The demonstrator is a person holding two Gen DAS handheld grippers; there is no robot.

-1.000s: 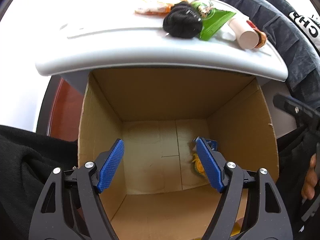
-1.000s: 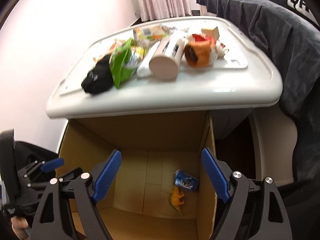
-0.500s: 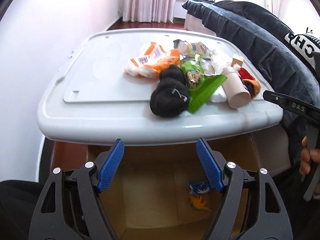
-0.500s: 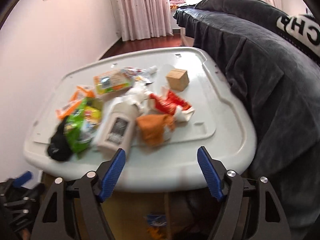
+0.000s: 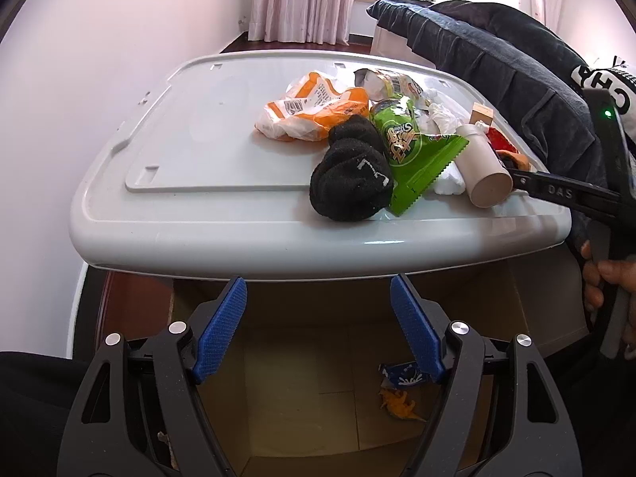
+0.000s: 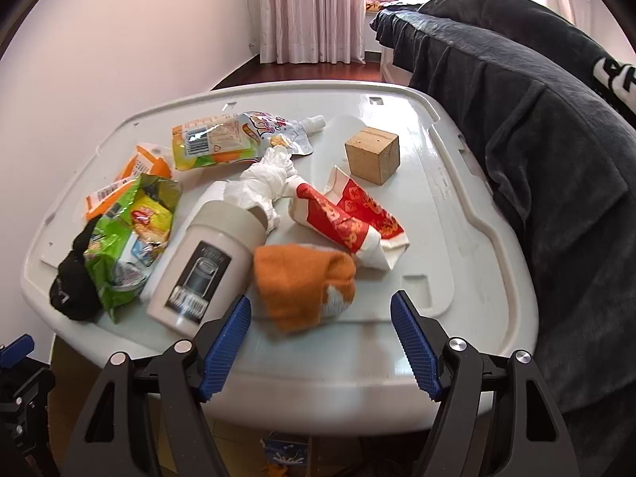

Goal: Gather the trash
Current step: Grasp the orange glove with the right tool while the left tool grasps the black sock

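A grey plastic lid (image 5: 190, 151) (image 6: 457, 214) serves as a tabletop with a trash pile: orange wrapper (image 5: 314, 109), green snack bag (image 5: 413, 147) (image 6: 127, 230), black sock (image 5: 349, 183), beige cup (image 5: 481, 167) (image 6: 202, 266), orange sock (image 6: 306, 286), red-and-white carton (image 6: 342, 222), juice pouch (image 6: 238, 139), white tissue (image 6: 266, 183). Below stands an open cardboard box (image 5: 310, 377) holding a blue wrapper (image 5: 401, 375) and an orange scrap (image 5: 399, 403). My left gripper (image 5: 318, 330) is open and empty over the box. My right gripper (image 6: 320, 342) is open and empty, just before the orange sock.
A small wooden cube (image 6: 373, 155) sits at the lid's far right. A dark blanket (image 6: 536, 119) drapes along the right side. A pale wall (image 5: 79, 79) runs along the left. Pink curtains (image 6: 314, 12) hang at the back.
Both grippers have risen from looking down into the box to the level of the lid. The right gripper moved forward toward the orange sock. Both stayed open.
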